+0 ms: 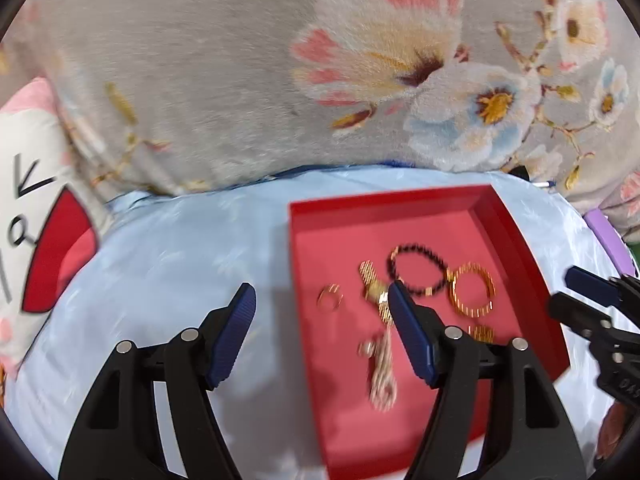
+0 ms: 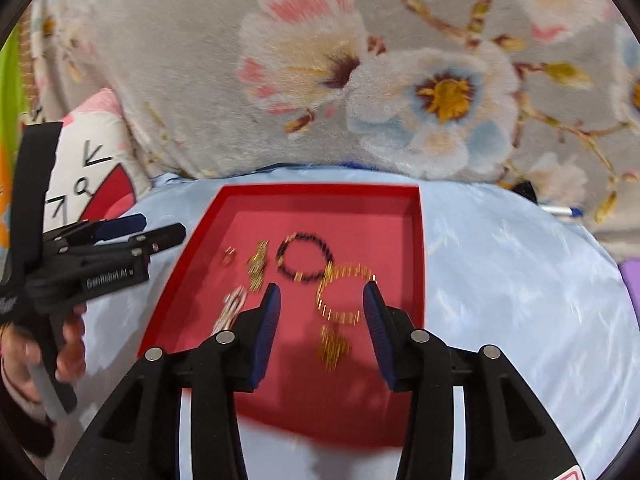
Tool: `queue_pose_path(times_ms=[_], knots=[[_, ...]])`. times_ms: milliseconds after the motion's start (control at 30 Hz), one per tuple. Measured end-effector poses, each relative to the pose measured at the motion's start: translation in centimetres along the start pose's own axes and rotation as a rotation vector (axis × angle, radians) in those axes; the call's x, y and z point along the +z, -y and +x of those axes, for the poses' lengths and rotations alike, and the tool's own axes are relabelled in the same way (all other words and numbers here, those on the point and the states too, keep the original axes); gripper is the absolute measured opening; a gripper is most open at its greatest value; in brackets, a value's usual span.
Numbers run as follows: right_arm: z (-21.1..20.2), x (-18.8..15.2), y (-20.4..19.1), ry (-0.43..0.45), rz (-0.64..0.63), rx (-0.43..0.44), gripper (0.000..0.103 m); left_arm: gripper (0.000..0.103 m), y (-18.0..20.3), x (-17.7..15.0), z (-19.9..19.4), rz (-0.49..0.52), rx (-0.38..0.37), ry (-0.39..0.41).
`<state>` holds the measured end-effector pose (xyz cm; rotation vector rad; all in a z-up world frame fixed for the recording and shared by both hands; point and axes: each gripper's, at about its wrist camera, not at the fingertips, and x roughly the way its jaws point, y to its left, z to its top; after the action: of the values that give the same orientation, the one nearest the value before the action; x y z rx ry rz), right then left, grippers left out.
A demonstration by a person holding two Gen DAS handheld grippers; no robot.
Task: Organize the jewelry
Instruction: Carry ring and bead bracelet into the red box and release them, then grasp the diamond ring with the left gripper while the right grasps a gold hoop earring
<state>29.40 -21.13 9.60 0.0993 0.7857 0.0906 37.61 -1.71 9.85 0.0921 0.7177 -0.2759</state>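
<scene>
A shallow red tray (image 2: pixel 416 240) with low upright walls and a flat, matte pinkish-red floor sits on a glossy pale blue satin cloth (image 2: pixel 520 280) with a faint woven pattern. All the jewelry lies loose on the tray floor.

Toward the tray's middle is a round bracelet of small dark beads (image 2: pixel 306 258) with one short gold section. Just beside it, touching or nearly so, lies a gold ribbed bangle (image 2: pixel 344 294), a thin hoop with fine crosswise ridges. Nearer the camera in the right wrist view is a small gold ridged piece (image 2: pixel 334 344), too blurred to name. Left of the dark bracelet lies a gold chain-like strip (image 1: pixel 374 288), and apart from it a small gold ring (image 1: pixel 330 298). A pale, silvery chain-like piece (image 1: pixel 382 372), long and blurred, lies nearer the tray's front.

The left claw (image 1: pixel 320 320) hangs above the tray's left wall with its blue ribbed pads well apart; one finger is over the cloth, the other over the tray floor, and nothing sits between them. The right claw (image 2: pixel 320 322) hangs over the tray, its pads apart, framing the gold bangle from above; whether they touch it I cannot tell, and they do not press on it. Both claws have black plastic bodies.

Behind the cloth rises a plush grey blanket (image 2: pixel 180 80) printed with large pink, cream and blue flowers. At the left edge is a white cushion (image 1: pixel 28 200) with red and black markings.
</scene>
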Motion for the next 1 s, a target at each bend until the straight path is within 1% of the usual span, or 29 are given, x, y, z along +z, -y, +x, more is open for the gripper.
queue_pose_path(times_ms=[33,67,133,267,333,367,400,467,567,633,767,833,900,1000], knots=[[-0.8,-0.9,-0.1,-0.002,-0.001,0.004,0.043,0.069,-0.1,-1.0,-1.1,0.007,0.014,0.009],[-1.9,-2.1,-0.2,-0.004,-0.004,0.008,0.044,0.072,-0.3,-2.0,-2.0,0.01,0.027,0.013],[-3.2,-3.9,-0.7,-0.007,-0.015,0.003,0.044,0.073,-0.5,-4.0,-3.6,0.012,0.042,0.011],[-6.8,-8.5,-1.5,0.008,-0.058,-0.062,0.044,0.073,-1.0,-8.3,-6.6,0.007,0.03,-0.014],[-8.2,-10.5,-1.6,0.012,-0.06,-0.077,0.048,0.073,-1.2,-10.3,-7.9,0.003,0.029,-0.028],[-9.1,-11.8,-1.6,0.011,-0.061,-0.084,0.048,0.074,-1.2,-11.5,-8.5,0.0,0.022,-0.04],[-9.6,-12.8,-1.6,0.007,-0.061,-0.09,0.048,0.077,-1.2,-12.6,-9.0,-0.002,0.009,-0.052],[-10.6,-15.1,-1.6,-0.011,-0.055,-0.094,0.048,0.081,-1.2,-15.2,-10.3,-0.014,-0.02,-0.074],[-11.7,-18.4,-1.8,-0.042,-0.041,-0.096,0.048,0.081,-0.8,-18.6,-11.8,-0.018,-0.01,-0.085],[-12.3,-20.5,-1.9,-0.056,-0.029,-0.076,0.048,0.081,-0.5,-20.5,-12.8,-0.029,-0.016,-0.093],[-12.9,-23.1,-2.9,-0.079,-0.038,-0.054,0.048,0.081,-0.1,-23.7,-14.4,-0.062,-0.029,-0.1],[-12.9,-23.9,-3.3,-0.083,-0.043,-0.041,0.048,0.081,0.1,-24.6,-15.0,-0.078,-0.048,-0.101],[-12.5,-24.4,-3.9,-0.088,-0.054,-0.049,0.048,0.081,0.5,-25.4,-15.3,-0.089,-0.08,-0.111],[-12.1,-25.0,-4.3,-0.094,-0.051,-0.033,0.048,0.081,1.3,-26.4,-15.7,-0.076,-0.08,-0.118]])
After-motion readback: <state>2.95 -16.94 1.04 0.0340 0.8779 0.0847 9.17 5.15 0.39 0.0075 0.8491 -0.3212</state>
